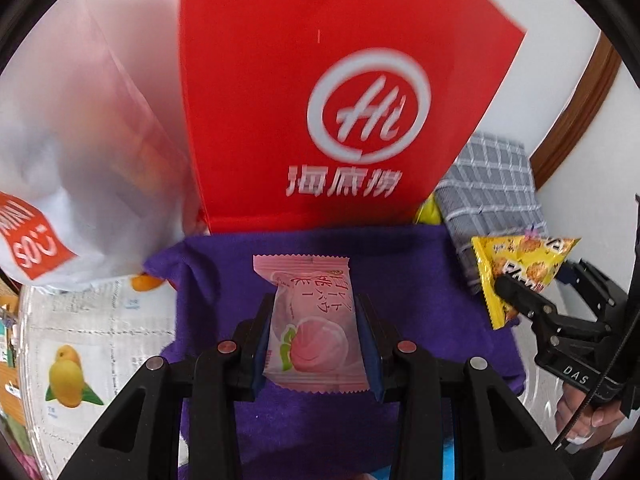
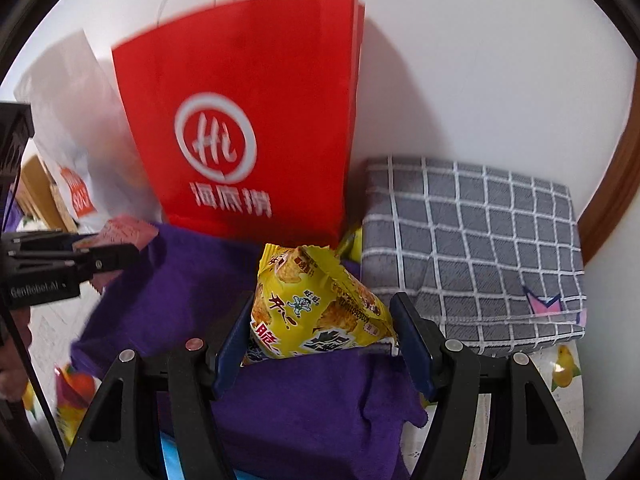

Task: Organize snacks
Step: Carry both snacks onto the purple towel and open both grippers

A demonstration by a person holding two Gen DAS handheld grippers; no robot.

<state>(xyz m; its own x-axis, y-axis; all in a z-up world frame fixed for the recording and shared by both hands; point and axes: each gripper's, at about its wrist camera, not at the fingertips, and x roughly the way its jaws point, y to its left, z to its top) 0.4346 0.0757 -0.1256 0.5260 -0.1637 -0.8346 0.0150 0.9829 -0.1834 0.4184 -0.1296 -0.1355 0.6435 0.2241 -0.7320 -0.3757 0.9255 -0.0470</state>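
Note:
My left gripper (image 1: 316, 320) is shut on a pink peach-print snack packet (image 1: 310, 320), held above a purple cloth (image 1: 224, 280). That gripper and a corner of the pink packet (image 2: 120, 234) show at the left edge of the right wrist view. My right gripper (image 2: 322, 324) is shut on a puffy yellow snack bag (image 2: 316, 308) over the purple cloth (image 2: 304, 408). In the left wrist view the yellow bag (image 1: 520, 272) sits in the right gripper (image 1: 532, 284) at the right. A red paper bag (image 1: 320, 92) with a white logo stands upright just behind the cloth, also the red bag (image 2: 248, 120).
A white plastic bag (image 1: 80, 140) with an orange label leans left of the red bag. A folded grey checked cloth (image 2: 472, 248) lies to the right. A fruit-print table cover (image 1: 80, 340) lies under everything. A white wall and brown wooden trim (image 2: 616, 184) close the back.

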